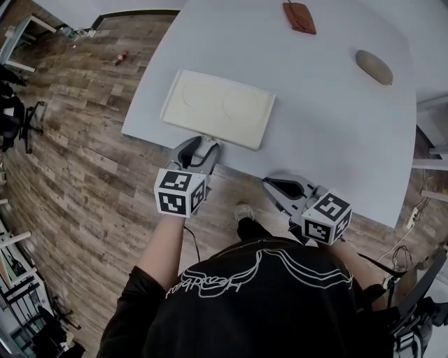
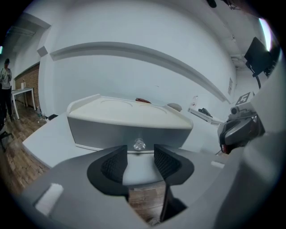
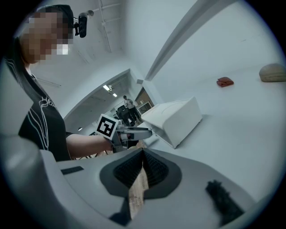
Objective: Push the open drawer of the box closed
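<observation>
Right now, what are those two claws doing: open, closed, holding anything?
Left gripper: open; the knob shows in the gap between its jaws, not gripped.
Right gripper: shut, holding nothing.

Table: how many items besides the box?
2. A reddish-brown item at the far side; a tan oval item right of it. The table runs out of frame, so others may be hidden.
</observation>
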{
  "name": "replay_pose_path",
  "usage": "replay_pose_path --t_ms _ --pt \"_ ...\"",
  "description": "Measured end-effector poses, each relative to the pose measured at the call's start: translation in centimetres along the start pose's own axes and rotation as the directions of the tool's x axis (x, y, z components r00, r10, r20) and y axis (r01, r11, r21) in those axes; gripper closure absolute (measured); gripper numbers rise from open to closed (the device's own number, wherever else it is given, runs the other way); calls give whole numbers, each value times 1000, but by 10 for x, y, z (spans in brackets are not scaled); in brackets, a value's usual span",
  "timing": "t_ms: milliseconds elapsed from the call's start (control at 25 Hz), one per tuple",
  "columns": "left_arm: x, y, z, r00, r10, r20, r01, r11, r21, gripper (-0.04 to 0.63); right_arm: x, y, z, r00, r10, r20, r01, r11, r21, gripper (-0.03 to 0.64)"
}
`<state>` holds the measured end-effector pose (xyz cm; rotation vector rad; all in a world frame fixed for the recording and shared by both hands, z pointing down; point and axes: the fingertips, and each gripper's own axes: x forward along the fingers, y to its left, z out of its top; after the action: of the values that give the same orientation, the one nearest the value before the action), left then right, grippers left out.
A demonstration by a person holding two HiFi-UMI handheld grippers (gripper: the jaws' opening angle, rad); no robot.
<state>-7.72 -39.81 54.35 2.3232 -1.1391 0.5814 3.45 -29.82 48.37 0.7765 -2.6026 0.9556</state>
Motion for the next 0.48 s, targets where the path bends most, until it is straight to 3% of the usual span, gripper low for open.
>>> replay_pose_path --t_ms 120,280,480 --pt "-17 -16 3 999 -52 9 52 998 -26 402 -4 13 1 1000 -2 12 2 1000 -19 607" --pt "-56 -53 12 992 -110 63 109 994 11 402 -16 39 -2 999 2 40 1 998 -61 607" --pt "-122 -114 23 966 -200 161 194 980 51 435 -39 90 -12 996 23 84 -12 992 -125 608"
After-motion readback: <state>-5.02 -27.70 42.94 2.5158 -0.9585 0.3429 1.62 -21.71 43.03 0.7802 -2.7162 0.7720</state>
